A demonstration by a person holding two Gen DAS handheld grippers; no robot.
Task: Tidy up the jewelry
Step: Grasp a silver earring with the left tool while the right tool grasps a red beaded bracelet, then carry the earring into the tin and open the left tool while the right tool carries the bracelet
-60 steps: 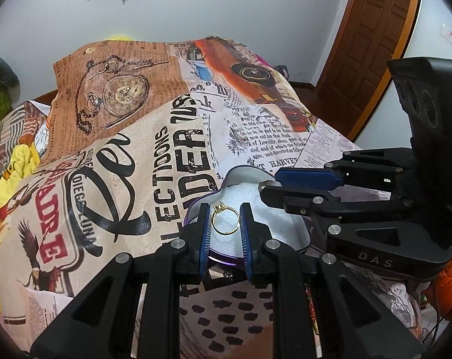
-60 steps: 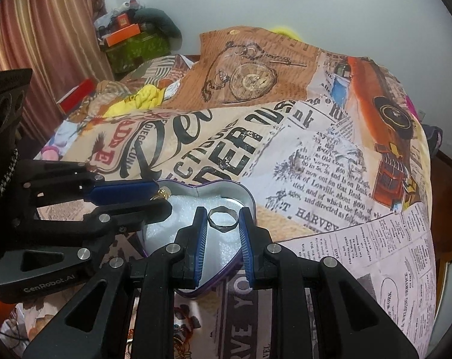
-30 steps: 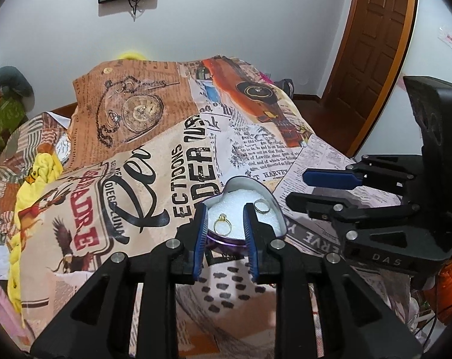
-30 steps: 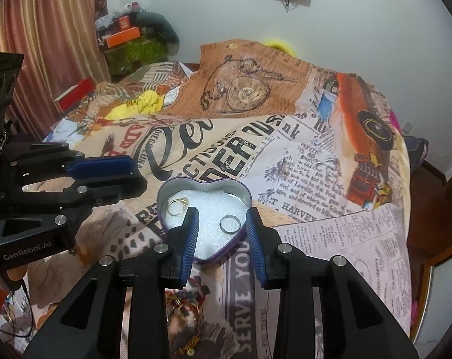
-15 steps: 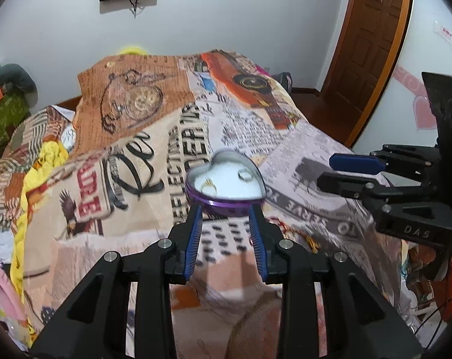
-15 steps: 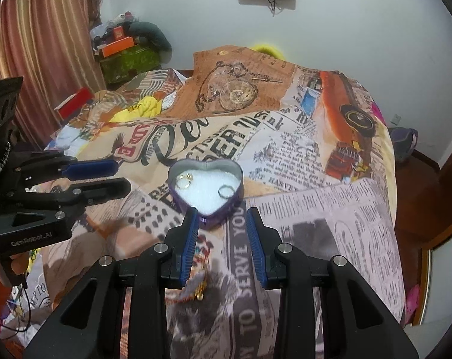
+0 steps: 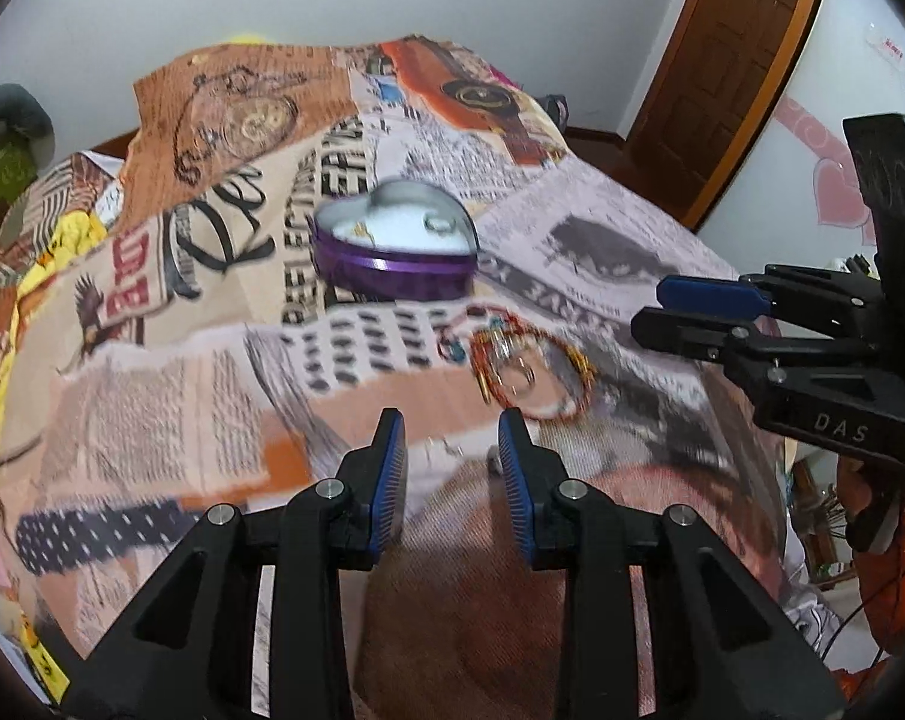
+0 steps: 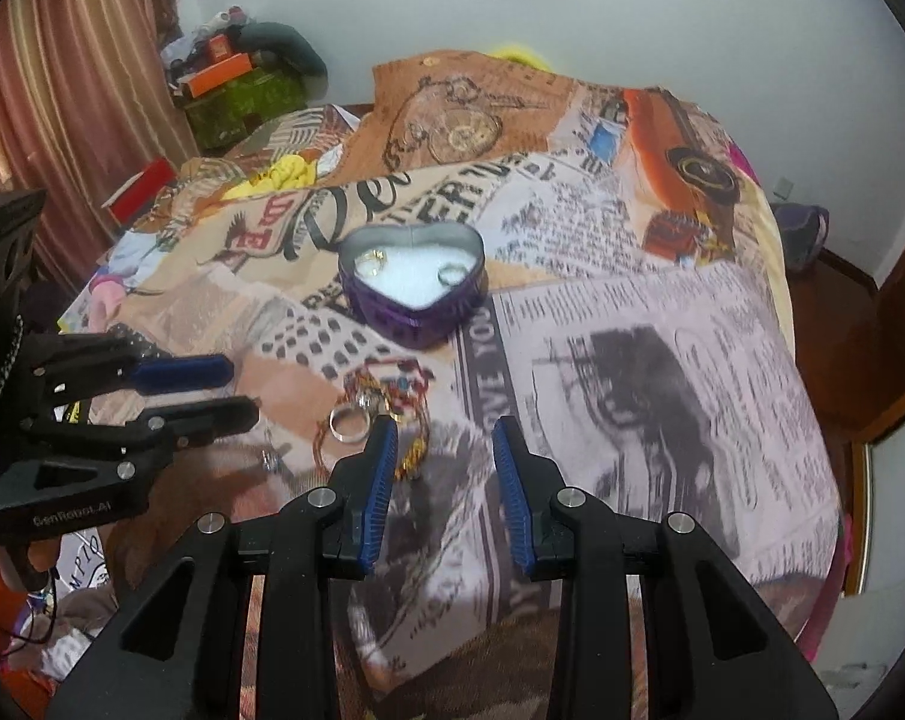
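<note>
A purple heart-shaped tin (image 8: 413, 285) with white padding stands on the printed bedspread; it also shows in the left wrist view (image 7: 392, 240). Inside lie a gold ring (image 8: 373, 259) at the left and a silver ring (image 8: 452, 273) at the right. A pile of loose jewelry (image 8: 380, 408), with red-gold bangles and a silver ring, lies on the cloth nearer to me; it shows in the left wrist view (image 7: 518, 369) too. My left gripper (image 7: 451, 459) is open and empty, short of the pile. My right gripper (image 8: 444, 459) is open and empty, just right of the pile.
The bed is covered by a newspaper-print spread (image 8: 632, 312). Clutter and boxes (image 8: 236, 84) sit at the back left by a curtain. A wooden door (image 7: 734, 60) stands at the back right. The bed edge drops off at the right (image 8: 812, 480).
Both grippers released their rings into the tin, opened and pulled back toward me. The jewelry pile has come into view in front of them.
</note>
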